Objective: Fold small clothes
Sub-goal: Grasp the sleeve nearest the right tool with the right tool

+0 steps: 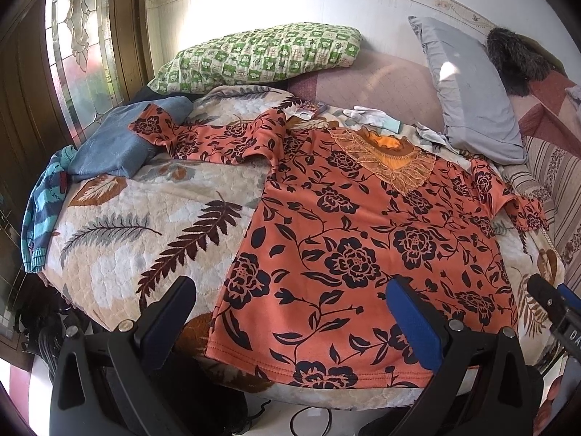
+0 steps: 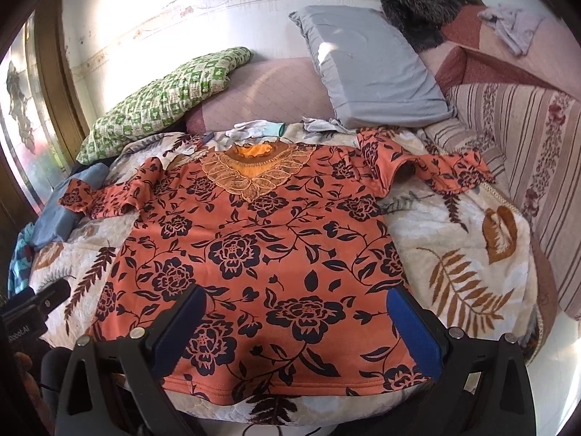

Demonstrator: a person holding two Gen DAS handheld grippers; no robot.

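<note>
An orange top with black flowers (image 1: 363, 239) lies spread flat, front up, on the leaf-print blanket, sleeves out to both sides, hem toward me. It also shows in the right wrist view (image 2: 254, 250). Its lace neckline (image 2: 252, 174) points to the wall. My left gripper (image 1: 290, 290) is open and empty, hovering over the hem's left part. My right gripper (image 2: 296, 301) is open and empty over the hem's middle and right part; its tip shows in the left wrist view (image 1: 548, 298).
The leaf-print blanket (image 1: 127, 218) covers the bed. A folded blue garment (image 1: 120, 145) and a striped teal one (image 1: 40, 210) lie at the left. A green pillow (image 1: 261, 58) and grey pillow (image 1: 468, 91) rest at the wall. White gloves (image 1: 366, 114) lie behind the neckline.
</note>
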